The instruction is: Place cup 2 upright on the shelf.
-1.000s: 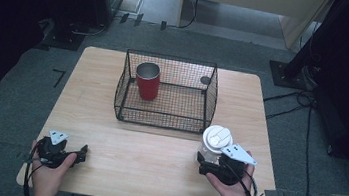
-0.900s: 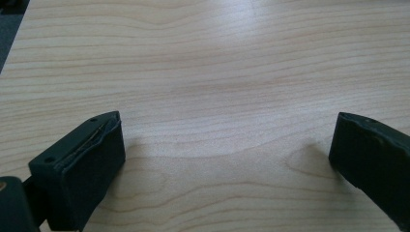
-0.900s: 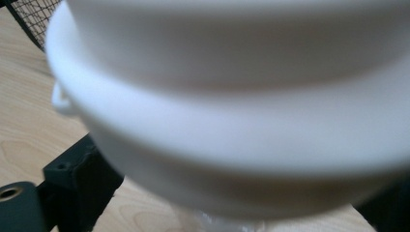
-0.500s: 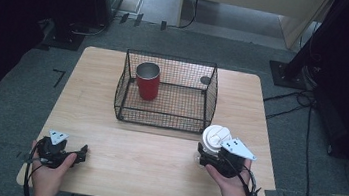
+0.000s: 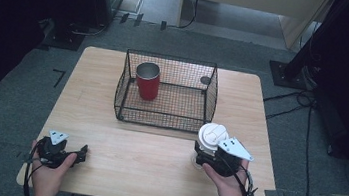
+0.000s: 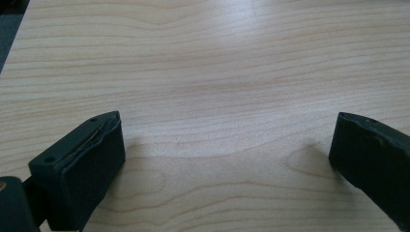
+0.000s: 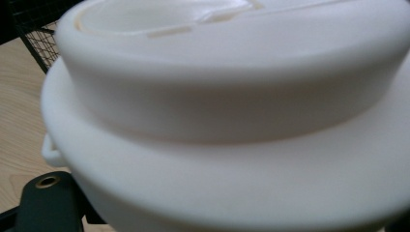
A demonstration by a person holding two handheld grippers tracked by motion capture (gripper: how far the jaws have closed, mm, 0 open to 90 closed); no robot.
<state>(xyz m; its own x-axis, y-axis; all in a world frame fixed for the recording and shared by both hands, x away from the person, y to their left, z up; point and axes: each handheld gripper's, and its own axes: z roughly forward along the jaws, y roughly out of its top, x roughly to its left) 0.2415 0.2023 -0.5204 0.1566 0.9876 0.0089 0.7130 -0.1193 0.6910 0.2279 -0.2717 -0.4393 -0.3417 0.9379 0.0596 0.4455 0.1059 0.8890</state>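
Note:
A white cup with a white lid (image 5: 213, 135) stands on the wooden table (image 5: 153, 171) just in front of the wire basket (image 5: 211, 100). My right gripper (image 5: 203, 156) is shut on it below the lid, and its jaws have just been closing around it. In the right gripper view the lid (image 7: 232, 121) looms very close, with one black jaw at the lower left. A red cup (image 5: 147, 80) stands upright inside the basket at its back left. My left gripper (image 5: 80, 153) rests open near the table's front left edge, with nothing but bare wood between its jaws (image 6: 227, 150).
The basket's mesh (image 7: 34, 24) stands right behind the white cup. Bare wood lies between the two hands. Dark stands and cables sit on the floor around the table, with a black stand base (image 5: 286, 74) at the right rear.
My right gripper has edged a little left and forward against the white cup. The left gripper and the red cup have stayed where they were.

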